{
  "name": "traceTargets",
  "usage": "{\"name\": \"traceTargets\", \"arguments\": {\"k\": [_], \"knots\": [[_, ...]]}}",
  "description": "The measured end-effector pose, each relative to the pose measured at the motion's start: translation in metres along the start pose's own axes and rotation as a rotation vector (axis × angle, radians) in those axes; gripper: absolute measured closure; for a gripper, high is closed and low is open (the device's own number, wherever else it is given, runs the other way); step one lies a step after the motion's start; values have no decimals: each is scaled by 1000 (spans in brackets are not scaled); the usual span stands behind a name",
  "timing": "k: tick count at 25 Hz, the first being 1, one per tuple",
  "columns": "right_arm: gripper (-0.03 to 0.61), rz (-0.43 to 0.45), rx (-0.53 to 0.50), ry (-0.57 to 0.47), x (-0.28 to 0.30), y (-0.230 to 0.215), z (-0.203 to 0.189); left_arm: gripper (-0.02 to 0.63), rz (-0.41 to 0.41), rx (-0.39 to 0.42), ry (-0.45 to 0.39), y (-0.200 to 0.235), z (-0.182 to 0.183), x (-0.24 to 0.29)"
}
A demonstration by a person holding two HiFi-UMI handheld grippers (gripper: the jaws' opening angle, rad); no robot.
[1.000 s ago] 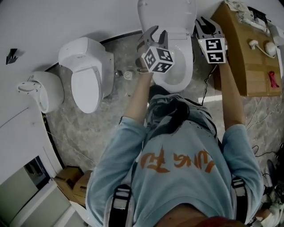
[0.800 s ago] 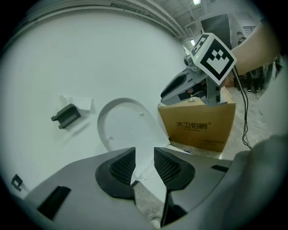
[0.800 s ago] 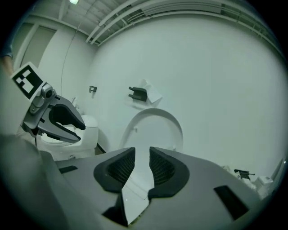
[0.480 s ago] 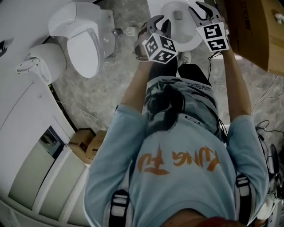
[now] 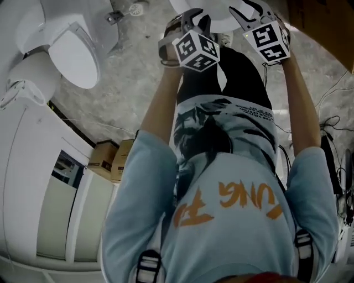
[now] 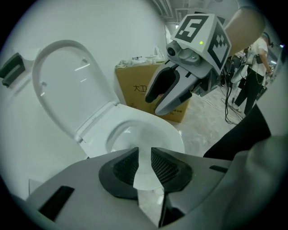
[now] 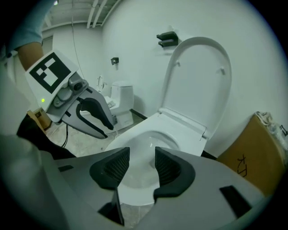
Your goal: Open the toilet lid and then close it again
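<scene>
The white toilet stands with its lid raised against the wall, also plain in the right gripper view as lid over the bowl. In the head view only the bowl's front shows at the top edge. My left gripper hangs over the bowl's front, jaws a narrow gap apart with nothing between them. My right gripper is beside it; its jaws are opening and are empty. Neither touches the toilet.
A second toilet and another white fixture stand at the left. A cardboard box sits right of the toilet, and smaller boxes lie by a white cabinet. Cables trail on the floor at right.
Both grippers have come down from the raised lid to the bowl's front. The lid stays up. The head view has tilted, so the toilet slid to the top edge.
</scene>
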State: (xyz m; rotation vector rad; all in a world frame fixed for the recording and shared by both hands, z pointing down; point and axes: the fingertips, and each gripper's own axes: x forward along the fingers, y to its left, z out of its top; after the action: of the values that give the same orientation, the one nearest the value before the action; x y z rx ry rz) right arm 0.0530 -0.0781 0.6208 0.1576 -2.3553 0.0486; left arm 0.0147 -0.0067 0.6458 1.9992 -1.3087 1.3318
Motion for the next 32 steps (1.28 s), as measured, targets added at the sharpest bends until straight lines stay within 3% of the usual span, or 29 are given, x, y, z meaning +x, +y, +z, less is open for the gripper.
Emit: {"name": "traceTargets", "arguments": {"k": [9, 15, 19, 24, 32], "knots": [[333, 201, -61, 126, 47, 61, -83, 462, -161, 66, 50, -53, -49, 66], [285, 351, -205, 223, 66, 93, -131, 394, -274, 183, 85, -85, -74, 99], [254, 437, -364, 298, 74, 106, -159, 328, -353, 248, 110, -107, -86, 114], [244, 533, -547, 373, 88, 121, -179, 307, -399, 224, 103, -107, -92, 117], [266, 622, -607, 473, 106, 133, -191, 296, -456, 291, 148, -112, -104, 126]]}}
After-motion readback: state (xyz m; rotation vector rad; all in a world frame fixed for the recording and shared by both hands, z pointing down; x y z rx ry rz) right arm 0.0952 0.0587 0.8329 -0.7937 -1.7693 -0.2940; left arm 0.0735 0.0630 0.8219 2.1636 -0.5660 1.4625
